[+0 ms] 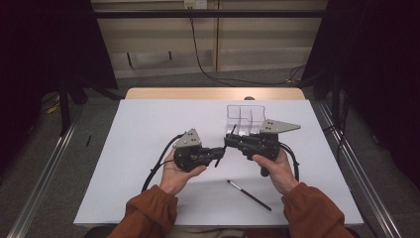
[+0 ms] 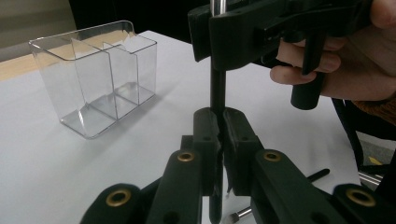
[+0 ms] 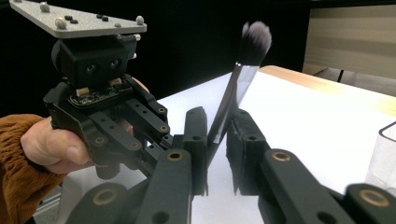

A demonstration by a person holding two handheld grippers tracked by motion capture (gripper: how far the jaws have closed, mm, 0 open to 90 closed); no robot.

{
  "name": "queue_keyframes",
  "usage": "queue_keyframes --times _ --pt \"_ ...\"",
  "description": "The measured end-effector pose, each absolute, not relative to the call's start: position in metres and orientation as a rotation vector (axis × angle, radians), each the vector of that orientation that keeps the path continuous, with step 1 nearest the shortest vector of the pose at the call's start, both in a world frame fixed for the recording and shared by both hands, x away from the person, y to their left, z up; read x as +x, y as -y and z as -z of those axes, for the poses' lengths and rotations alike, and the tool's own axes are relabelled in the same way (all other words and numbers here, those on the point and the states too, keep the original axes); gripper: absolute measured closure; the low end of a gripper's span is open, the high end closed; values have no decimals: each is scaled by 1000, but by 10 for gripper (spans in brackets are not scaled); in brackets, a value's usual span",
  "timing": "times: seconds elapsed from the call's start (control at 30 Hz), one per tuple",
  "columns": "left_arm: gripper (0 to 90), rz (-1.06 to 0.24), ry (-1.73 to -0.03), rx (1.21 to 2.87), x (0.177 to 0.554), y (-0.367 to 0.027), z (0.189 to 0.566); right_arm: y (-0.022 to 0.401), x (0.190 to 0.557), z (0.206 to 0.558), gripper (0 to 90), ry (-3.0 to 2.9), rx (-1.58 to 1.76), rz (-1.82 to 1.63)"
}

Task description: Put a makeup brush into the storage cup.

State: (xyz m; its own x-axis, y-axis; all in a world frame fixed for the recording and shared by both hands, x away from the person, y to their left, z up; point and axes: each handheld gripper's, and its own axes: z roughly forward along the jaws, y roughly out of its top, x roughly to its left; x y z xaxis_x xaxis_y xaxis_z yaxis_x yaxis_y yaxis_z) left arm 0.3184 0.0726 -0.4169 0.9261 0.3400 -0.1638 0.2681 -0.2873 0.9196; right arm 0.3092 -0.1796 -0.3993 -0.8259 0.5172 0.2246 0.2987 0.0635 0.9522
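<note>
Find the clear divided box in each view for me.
High view: clear divided box, right of centre, toward the far edge.
Left gripper view: upper left.
Right gripper view: one corner at the lower right edge.
Shared landmark: the white table under it.

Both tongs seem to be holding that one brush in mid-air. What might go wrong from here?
The brush sits slanted between the right tongs; if the left tongs let go, it may swing or slip out.
Both hold one stiff handle, so pulling apart might strain it.
The clear organizer looks light; a bump might tip it.
</note>
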Motion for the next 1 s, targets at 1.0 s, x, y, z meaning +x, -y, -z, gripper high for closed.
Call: queue_keyframes --times 1.0 --pt "702 -113 -452 1877 318 -71 421 178 304 395 843 -2176 800 -1850"
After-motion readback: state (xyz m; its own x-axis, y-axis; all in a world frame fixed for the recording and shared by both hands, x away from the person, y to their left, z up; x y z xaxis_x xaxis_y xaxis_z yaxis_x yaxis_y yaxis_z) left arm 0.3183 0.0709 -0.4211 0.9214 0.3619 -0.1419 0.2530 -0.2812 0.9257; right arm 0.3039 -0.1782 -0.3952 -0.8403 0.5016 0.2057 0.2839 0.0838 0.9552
